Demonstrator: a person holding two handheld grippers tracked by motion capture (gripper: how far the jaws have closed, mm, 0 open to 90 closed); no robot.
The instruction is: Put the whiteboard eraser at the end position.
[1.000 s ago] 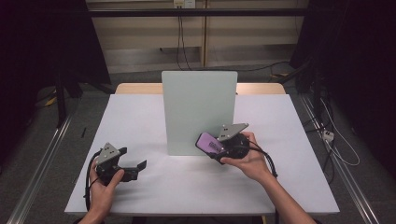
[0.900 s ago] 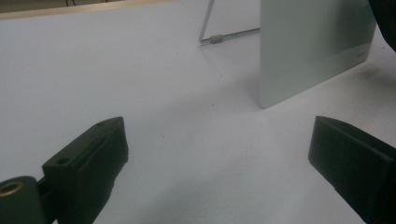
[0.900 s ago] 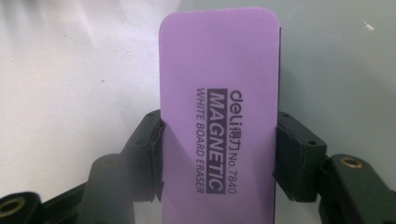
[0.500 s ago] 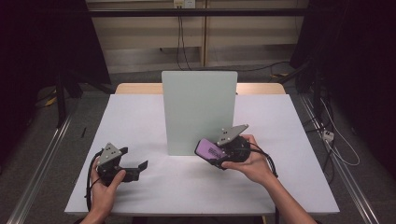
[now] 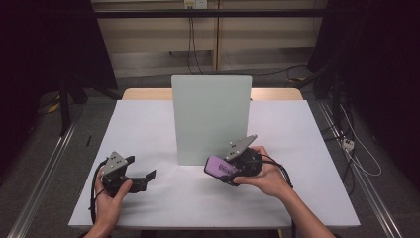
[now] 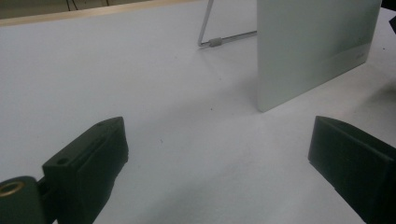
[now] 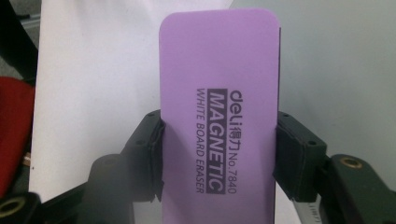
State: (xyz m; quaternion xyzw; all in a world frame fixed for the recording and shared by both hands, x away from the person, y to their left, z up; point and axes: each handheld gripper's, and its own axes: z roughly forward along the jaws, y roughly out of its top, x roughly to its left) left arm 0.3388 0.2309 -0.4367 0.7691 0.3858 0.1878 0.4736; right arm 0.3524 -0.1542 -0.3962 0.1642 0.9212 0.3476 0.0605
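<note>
The right hand-held gripper (image 5: 218,171) clamps a purple whiteboard eraser (image 7: 218,116) by its long edges just in front of the upright white board (image 5: 210,116) on the table (image 5: 148,124), while the left hand-held gripper (image 5: 143,179) rests near the table's front left, jaws wide apart and holding nothing.

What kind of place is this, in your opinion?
Probably a lab or recording studio, not a home. A white table stands among dark curtains, cables run along the wall, and a small whiteboard stands on the table with a purple eraser nearby.
</note>
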